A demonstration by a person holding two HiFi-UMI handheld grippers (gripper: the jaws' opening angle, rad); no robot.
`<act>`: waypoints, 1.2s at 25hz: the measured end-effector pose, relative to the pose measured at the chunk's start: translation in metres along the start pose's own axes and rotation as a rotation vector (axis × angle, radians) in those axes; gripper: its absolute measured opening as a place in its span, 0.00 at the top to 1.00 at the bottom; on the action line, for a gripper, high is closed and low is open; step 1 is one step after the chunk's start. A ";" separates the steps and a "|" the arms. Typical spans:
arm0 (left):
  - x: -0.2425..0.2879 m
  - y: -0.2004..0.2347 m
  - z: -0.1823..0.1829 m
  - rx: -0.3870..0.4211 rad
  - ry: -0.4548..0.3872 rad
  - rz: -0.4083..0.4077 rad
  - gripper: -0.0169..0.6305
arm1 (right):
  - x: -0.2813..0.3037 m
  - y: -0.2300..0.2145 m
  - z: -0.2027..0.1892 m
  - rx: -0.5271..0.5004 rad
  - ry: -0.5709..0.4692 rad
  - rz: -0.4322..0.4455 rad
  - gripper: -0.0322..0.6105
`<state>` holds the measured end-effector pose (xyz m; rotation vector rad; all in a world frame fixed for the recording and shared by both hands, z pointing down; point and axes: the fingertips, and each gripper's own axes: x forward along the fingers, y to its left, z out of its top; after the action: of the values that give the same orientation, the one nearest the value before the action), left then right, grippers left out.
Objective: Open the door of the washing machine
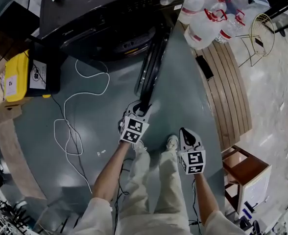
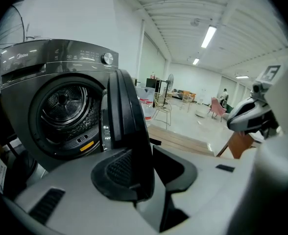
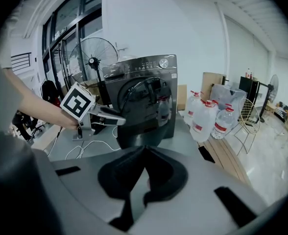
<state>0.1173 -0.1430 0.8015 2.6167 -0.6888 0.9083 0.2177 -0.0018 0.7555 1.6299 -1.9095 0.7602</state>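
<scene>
The dark washing machine (image 1: 100,13) stands at the top of the head view. Its round door (image 1: 151,62) is swung out towards me and seen edge-on. My left gripper (image 1: 143,109) is at the door's free end. In the left gripper view the door's black rim (image 2: 127,111) runs down between the jaws of the left gripper (image 2: 146,173), which are shut on it. Beside the rim the drum (image 2: 65,106) gapes open. My right gripper (image 1: 188,136) hangs lower right, apart from the door. Its jaws (image 3: 144,175) are shut with nothing in them.
Several large water bottles (image 1: 207,18) stand right of the machine, beside wooden planks (image 1: 227,92). A white cable (image 1: 75,116) loops over the grey floor on the left. A yellow box (image 1: 16,75) sits far left, a wooden stool (image 1: 244,168) lower right.
</scene>
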 end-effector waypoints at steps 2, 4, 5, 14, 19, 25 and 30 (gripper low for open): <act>0.008 -0.016 0.005 0.012 -0.003 -0.019 0.79 | -0.006 -0.013 -0.003 0.011 -0.007 -0.014 0.95; 0.015 -0.034 0.008 0.024 -0.003 -0.032 0.79 | -0.014 -0.025 -0.007 0.019 -0.010 -0.025 0.95; 0.019 -0.044 0.010 0.029 -0.002 -0.039 0.78 | -0.019 -0.030 -0.010 0.023 -0.010 -0.031 0.95; 0.065 -0.118 0.039 0.041 -0.008 -0.089 0.77 | -0.057 -0.085 -0.037 0.084 -0.013 -0.098 0.95; 0.089 -0.147 0.055 0.003 -0.015 -0.073 0.77 | -0.076 -0.115 -0.053 0.120 -0.013 -0.134 0.95; 0.118 -0.178 0.075 -0.012 -0.030 -0.064 0.77 | -0.095 -0.153 -0.067 0.152 -0.019 -0.164 0.95; 0.143 -0.201 0.092 -0.006 -0.029 -0.072 0.77 | -0.107 -0.184 -0.076 0.169 -0.019 -0.181 0.95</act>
<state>0.3672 -0.0600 0.8014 2.6357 -0.5995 0.8481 0.4172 0.1045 0.7508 1.8887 -1.7200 0.8518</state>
